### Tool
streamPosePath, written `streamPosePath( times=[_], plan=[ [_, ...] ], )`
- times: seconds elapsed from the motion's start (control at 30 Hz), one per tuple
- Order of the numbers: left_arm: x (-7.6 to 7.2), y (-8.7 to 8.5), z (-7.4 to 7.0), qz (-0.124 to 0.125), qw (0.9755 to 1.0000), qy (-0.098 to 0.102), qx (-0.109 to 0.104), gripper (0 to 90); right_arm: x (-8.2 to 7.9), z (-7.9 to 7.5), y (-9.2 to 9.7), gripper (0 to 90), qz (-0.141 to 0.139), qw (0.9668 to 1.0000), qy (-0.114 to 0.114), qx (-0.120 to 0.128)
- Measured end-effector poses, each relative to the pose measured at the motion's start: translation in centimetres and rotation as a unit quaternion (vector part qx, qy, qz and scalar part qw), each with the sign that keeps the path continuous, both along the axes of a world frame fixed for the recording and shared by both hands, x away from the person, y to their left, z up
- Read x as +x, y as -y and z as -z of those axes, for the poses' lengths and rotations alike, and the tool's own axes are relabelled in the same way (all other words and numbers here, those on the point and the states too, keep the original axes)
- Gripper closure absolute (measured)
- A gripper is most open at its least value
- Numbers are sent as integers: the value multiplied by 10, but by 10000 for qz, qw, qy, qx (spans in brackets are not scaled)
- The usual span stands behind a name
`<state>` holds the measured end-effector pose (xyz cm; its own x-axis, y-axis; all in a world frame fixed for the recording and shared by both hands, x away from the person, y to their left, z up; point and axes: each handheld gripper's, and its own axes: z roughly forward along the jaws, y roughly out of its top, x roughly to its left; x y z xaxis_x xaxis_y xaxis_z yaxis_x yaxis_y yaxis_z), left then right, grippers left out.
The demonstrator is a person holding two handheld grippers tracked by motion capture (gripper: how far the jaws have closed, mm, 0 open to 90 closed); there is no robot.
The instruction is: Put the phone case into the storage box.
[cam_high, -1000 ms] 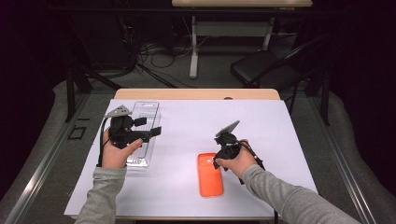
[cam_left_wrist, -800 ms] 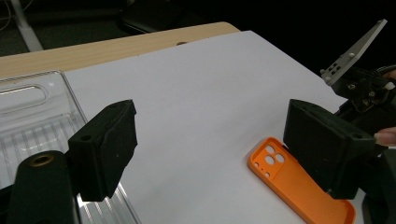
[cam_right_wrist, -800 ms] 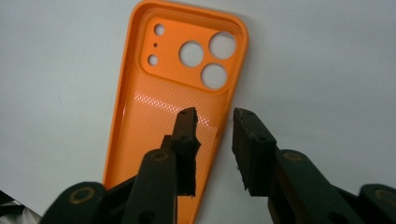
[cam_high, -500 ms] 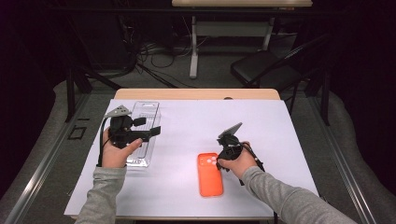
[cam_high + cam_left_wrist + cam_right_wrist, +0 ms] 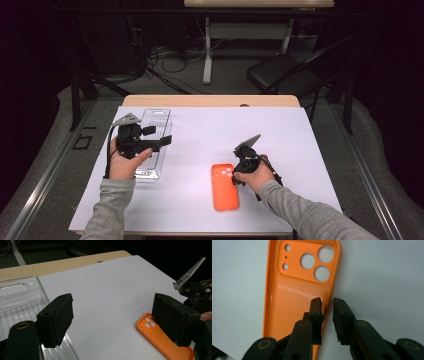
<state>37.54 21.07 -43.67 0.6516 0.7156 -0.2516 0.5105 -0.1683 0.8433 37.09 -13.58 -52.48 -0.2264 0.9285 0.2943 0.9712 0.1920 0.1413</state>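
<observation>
An orange phone case [image 5: 225, 187] lies inside-up on the white sheet, camera holes at its far end. My right gripper [image 5: 236, 175] is down at its right edge. In the right gripper view the case [image 5: 294, 297] has its right wall between the jaws of that gripper [image 5: 327, 302], one jaw inside the case and one outside. The jaws have just been closing, and a narrow gap still shows beside the wall. My left gripper [image 5: 159, 136] hovers open over a clear plastic tray [image 5: 155, 117]; its jaws [image 5: 112, 312] stand wide with nothing between them.
The white sheet [image 5: 210, 130] covers most of a wooden table; a strip of bare wood [image 5: 210, 100] shows at the far edge. The clear tray [image 5: 20, 305] is ribbed, with a hang slot. A dark chair [image 5: 280, 75] and cables sit beyond the table.
My right hand has sunk slightly onto the case's right edge. The left hand and the tray have not moved.
</observation>
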Motion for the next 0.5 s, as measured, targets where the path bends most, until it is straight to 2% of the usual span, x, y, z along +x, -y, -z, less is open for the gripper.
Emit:
streamPosePath(
  times=[0.5],
  plan=[
    [1,-2,1,-46,10000,-8,-7,178,1,6,-2,792,29,9999,-130,-33]
  ],
)
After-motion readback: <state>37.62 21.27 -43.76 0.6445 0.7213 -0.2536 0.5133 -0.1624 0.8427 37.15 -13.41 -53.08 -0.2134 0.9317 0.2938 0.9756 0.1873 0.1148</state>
